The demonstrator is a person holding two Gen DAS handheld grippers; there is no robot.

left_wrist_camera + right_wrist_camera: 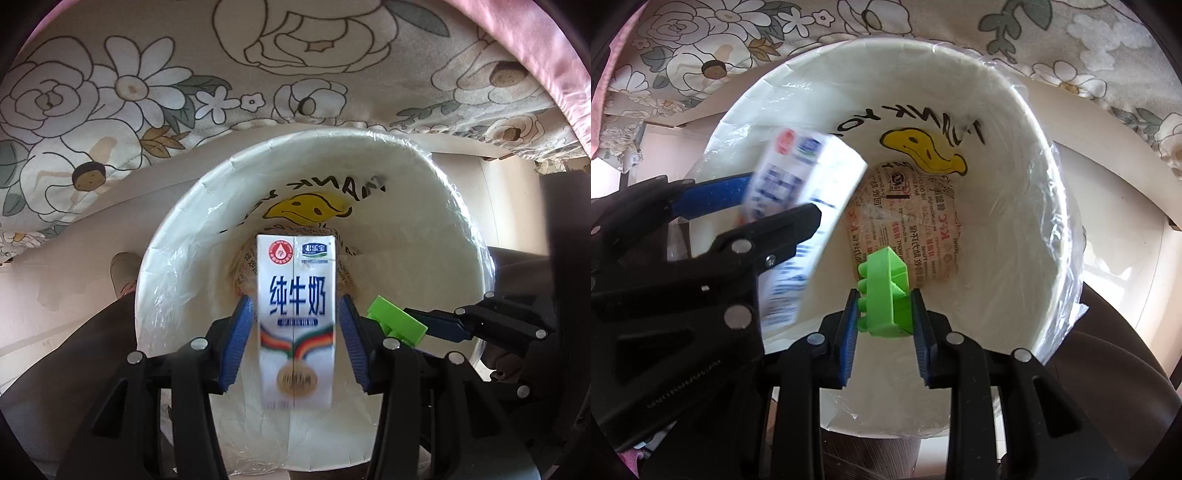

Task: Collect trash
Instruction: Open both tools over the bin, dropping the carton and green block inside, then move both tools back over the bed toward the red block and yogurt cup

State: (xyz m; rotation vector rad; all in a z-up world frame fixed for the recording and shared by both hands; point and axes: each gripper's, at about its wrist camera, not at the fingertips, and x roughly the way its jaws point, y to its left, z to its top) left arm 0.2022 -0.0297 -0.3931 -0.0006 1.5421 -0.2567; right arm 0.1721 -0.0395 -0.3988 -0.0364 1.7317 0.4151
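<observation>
A white milk carton [295,317] with blue Chinese letters sits between the pads of my left gripper [295,328], over the mouth of a white bin [173,295] lined with clear plastic. A gap shows on each side of the carton, and the carton looks blurred. My right gripper [884,306] is shut on a green toy brick [886,291] over the same bin [1015,206]. The carton [809,192] and left gripper also show in the right wrist view, and the brick [397,321] in the left wrist view. Printed wrapper paper [905,221] lies at the bin's bottom.
A floral cloth [110,110] hangs behind the bin, with a pink fabric edge [535,55] at upper right. A pale floor [55,277] lies to the left of the bin. Dark brown furniture [1108,350] is at lower right.
</observation>
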